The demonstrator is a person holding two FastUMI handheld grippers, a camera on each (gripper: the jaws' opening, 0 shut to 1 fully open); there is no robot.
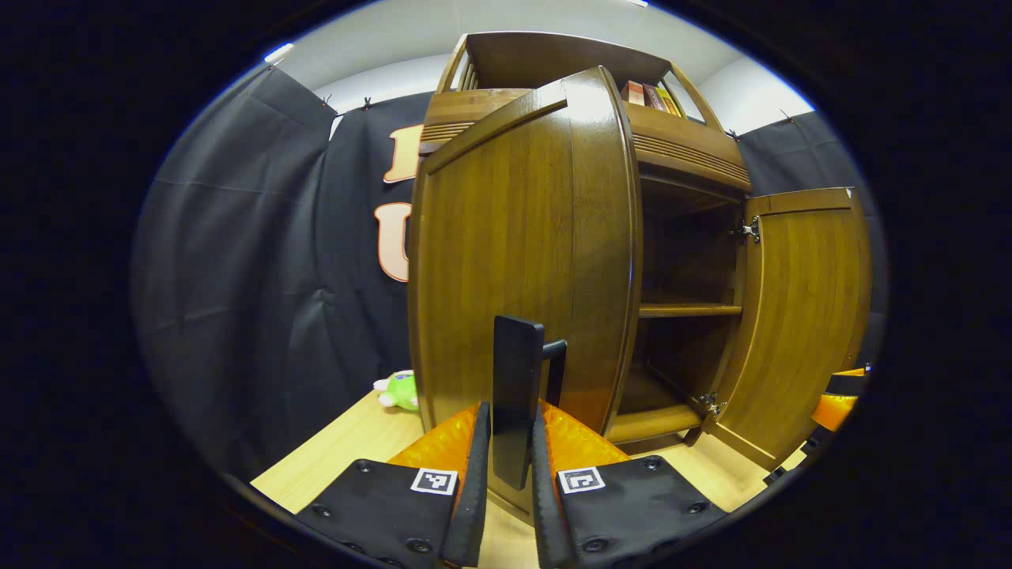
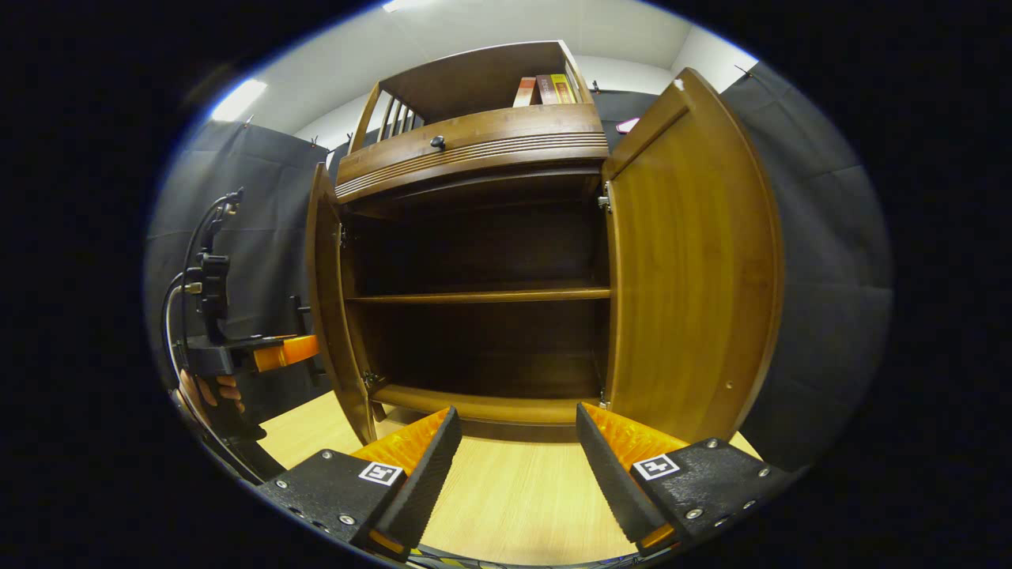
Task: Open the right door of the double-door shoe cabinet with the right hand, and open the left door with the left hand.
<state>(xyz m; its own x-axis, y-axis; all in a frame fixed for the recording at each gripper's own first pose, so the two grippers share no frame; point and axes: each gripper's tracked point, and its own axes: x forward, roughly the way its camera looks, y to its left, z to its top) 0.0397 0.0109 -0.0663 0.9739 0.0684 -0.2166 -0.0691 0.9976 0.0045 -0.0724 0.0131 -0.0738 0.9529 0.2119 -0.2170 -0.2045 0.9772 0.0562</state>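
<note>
The brown wooden shoe cabinet (image 2: pixel 474 134) stands on a light wood floor with both doors swung out. Its left door (image 1: pixel 522 253) fills the middle of the left gripper view, and my left gripper (image 1: pixel 510 466) is shut on the door's dark bar handle (image 1: pixel 515 387). The right door (image 2: pixel 688 261) stands wide open in the right gripper view. My right gripper (image 2: pixel 518 454) hangs open in front of the cabinet's bare shelves (image 2: pixel 482 296), holding nothing. The left gripper (image 2: pixel 277 352) and the hand on it appear at the left of the right gripper view, beside the left door (image 2: pixel 328 300).
A green plush toy (image 1: pixel 399 390) lies on the floor left of the cabinet. Books (image 2: pixel 545 88) stand in the top rack. Black cloth walls close in on both sides. The right gripper (image 1: pixel 838 403) shows at the right edge beside the right door (image 1: pixel 798 308).
</note>
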